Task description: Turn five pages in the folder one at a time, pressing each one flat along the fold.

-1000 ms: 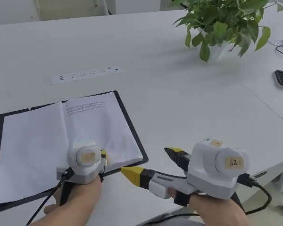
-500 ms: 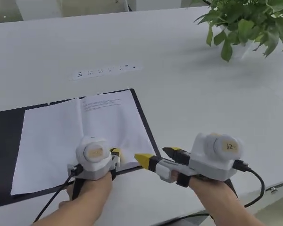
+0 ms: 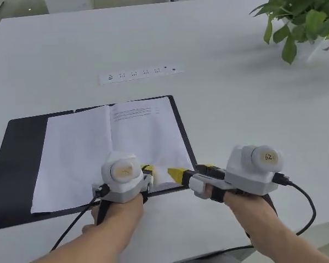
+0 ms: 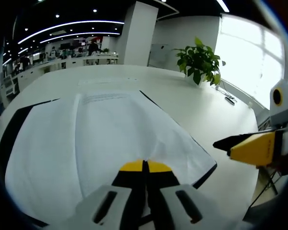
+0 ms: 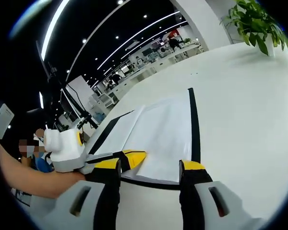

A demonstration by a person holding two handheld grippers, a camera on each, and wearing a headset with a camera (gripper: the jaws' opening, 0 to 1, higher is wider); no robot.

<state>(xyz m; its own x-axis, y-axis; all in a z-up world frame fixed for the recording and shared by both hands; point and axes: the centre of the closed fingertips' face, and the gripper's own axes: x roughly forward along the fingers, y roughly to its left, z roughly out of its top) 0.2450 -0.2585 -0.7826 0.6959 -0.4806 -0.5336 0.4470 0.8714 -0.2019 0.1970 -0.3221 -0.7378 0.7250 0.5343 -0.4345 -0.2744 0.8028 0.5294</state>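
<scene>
Head view: left gripper (image 3: 147,170) fingers together, maybe on smooth white page (image 3: 137,137); right gripper (image 3: 191,170) fingers wide.

White table (image 3: 236,82), potted plant (image 3: 301,22), bright window (image 4: 245,57), ceiling strip lights (image 4: 62,26).

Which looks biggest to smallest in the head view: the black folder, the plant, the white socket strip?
1. Black folder: largest by far.
2. Plant: cut off by the picture's edge and farther back, so only roughly second.
3. White socket strip: smallest, a thin bar.
</scene>
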